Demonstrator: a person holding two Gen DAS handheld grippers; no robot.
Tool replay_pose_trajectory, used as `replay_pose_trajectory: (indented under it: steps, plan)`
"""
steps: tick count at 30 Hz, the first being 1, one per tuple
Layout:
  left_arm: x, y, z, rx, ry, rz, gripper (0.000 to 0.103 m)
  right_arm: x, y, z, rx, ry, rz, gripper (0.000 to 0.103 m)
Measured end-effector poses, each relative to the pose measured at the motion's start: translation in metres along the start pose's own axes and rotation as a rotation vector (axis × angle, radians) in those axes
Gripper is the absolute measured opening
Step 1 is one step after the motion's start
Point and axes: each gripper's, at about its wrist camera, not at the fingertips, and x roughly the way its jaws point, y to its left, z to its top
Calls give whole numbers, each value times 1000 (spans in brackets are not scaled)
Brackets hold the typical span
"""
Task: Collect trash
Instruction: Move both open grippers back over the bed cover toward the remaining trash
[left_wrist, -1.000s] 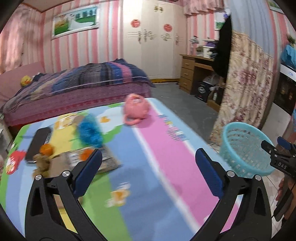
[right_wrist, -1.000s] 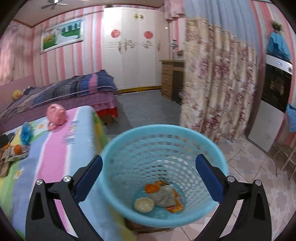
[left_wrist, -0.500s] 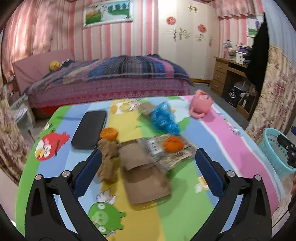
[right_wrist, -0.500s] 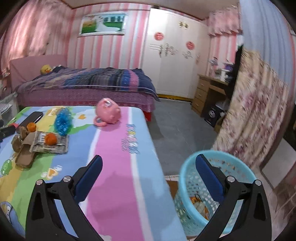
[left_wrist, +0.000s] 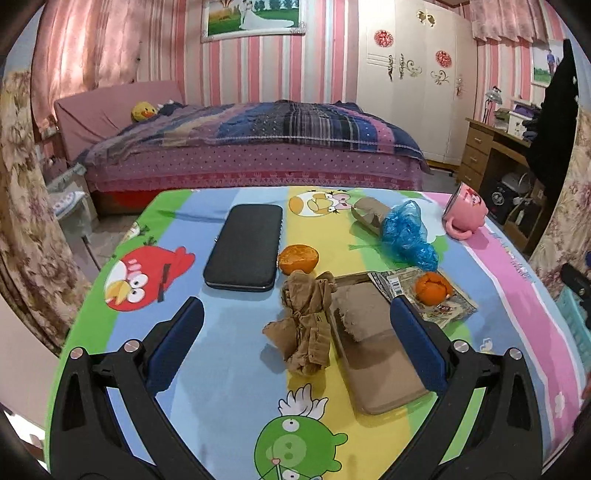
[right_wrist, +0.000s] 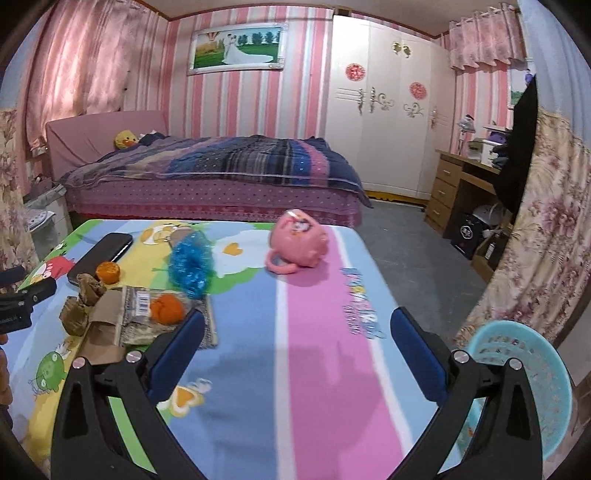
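Note:
Trash lies on the cartoon tablecloth (left_wrist: 229, 384): a crumpled brown paper wad (left_wrist: 304, 325), a flat brown paper bag (left_wrist: 373, 350), two orange peels (left_wrist: 298, 258) (left_wrist: 431, 288), a printed wrapper (left_wrist: 443, 306) and a blue plastic bag (left_wrist: 406, 236). My left gripper (left_wrist: 295, 345) hangs open just above the paper wad, which sits between its fingers. My right gripper (right_wrist: 295, 354) stands open and empty over the pink and blue stripes, right of the peel (right_wrist: 167, 308). The turquoise trash basket (right_wrist: 524, 380) stands on the floor at the table's right edge.
A black phone-like case (left_wrist: 245, 245) lies left of the trash. A pink mug (left_wrist: 464, 216) lies on its side at the far right corner. Behind the table are a bed (left_wrist: 251, 147), a wardrobe (right_wrist: 388, 122) and a wooden desk (right_wrist: 465, 184).
Both grippers swung left from the basket to the table. The left one came down close over the brown paper wad; the right one now faces the table with the basket at its right edge.

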Motion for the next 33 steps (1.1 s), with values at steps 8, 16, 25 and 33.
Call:
replay_pose_trajectory:
  steps: [8,16,25,33]
  plan:
    - [10,14,5,-33,-14,9,98,23,22,-10,-23,30,39,98]
    - [23,25,6,-65,6,80,98,36,23,-14,-25,41,44,98]
    - [34,33,-2,-108,52,85,97,35,12,-17,-1,12,9,98]
    - [51,16,-14,-52,119,46,97,40,3,-14,24,25,8,98]
